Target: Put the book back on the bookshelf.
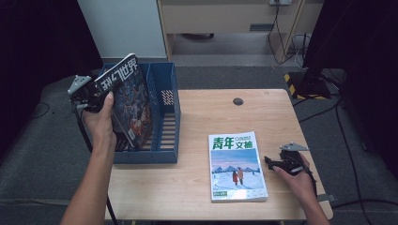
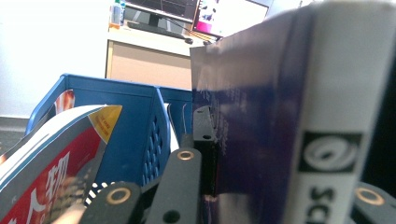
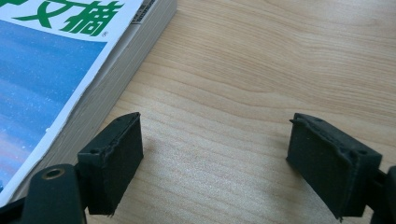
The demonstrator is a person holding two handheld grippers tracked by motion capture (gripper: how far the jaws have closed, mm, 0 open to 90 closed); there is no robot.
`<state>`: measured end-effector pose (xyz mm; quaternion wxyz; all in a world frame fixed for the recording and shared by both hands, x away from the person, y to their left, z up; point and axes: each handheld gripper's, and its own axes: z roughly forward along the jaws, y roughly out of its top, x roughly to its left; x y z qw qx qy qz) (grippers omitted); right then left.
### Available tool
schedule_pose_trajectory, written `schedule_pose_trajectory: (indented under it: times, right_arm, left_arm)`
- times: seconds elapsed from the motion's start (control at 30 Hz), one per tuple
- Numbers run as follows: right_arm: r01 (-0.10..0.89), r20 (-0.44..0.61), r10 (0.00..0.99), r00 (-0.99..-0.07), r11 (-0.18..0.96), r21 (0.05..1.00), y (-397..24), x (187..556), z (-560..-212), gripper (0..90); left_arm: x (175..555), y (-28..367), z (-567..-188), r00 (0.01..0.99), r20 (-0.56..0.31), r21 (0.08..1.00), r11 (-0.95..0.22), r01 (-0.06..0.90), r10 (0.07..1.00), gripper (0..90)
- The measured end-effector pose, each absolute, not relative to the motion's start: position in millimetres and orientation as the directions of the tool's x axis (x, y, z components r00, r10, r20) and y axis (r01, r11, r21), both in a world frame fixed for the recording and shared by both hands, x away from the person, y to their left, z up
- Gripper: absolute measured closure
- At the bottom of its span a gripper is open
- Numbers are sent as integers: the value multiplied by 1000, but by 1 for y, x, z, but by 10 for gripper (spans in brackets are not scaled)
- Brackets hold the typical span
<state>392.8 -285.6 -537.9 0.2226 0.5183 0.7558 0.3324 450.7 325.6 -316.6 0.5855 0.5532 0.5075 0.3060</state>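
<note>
Gripping a dark magazine point(image 1: 127, 101), the left claw point(image 1: 94, 96) holds it upright and slightly tilted over the blue file rack point(image 1: 164, 117) at the tabletop's left edge. Left claw is clenched on the magazine; in the left gripper view the magazine's dark cover point(image 2: 252, 116) and white spine point(image 2: 343, 107) sit between the jaws. The person's left hand point(image 1: 101, 119) wraps the gripper, thumb against the cover. Magazine's lower edge sits down in the rack's left compartment, its top well above the rack wall. Another magazine with a red and yellow cover point(image 2: 51, 154) leans in the rack, seen in the left gripper view beside the blue wall point(image 2: 135, 130).

A second magazine point(image 1: 236, 166) with green title and a snowy blue picture lies flat on the wooden tabletop point(image 1: 206, 117), right of the rack and apart from it. The right claw point(image 1: 271, 162) rests low on the tabletop just beside this magazine's right edge, held by the right hand point(image 1: 298, 180). Right claw is released, jaws wide apart with bare wood point(image 3: 224, 116) between them, magazine edge point(image 3: 116, 70) near one jaw, not touching.
</note>
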Motion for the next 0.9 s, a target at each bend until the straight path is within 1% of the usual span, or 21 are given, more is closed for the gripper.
schedule_pose_trajectory:
  times: [0.13,0.47,0.57,0.63,0.7,0.9]
  right_arm:
    - [636,10,932,-362,239,734,-285,393,-538,181]
    - [636,8,932,-363,241,733,-286,393,-538,181]
    - [636,8,931,-364,242,733,-286,393,-538,181]
    - [636,9,932,-363,241,733,-286,393,-538,181]
    - [636,9,932,-363,241,733,-286,393,-538,181]
    - [636,9,932,-364,241,733,-286,393,-538,181]
  left_arm:
    - [451,326,-319,292,-261,957,206,206,920,820]
    - [448,325,-314,264,-207,969,160,188,942,821]
    - [450,320,-314,258,-188,972,141,189,948,821]
    - [450,315,-314,243,-153,977,110,182,958,821]
    - [451,312,-314,239,-140,979,98,180,961,821]
    - [454,309,-317,236,-158,976,116,182,959,821]
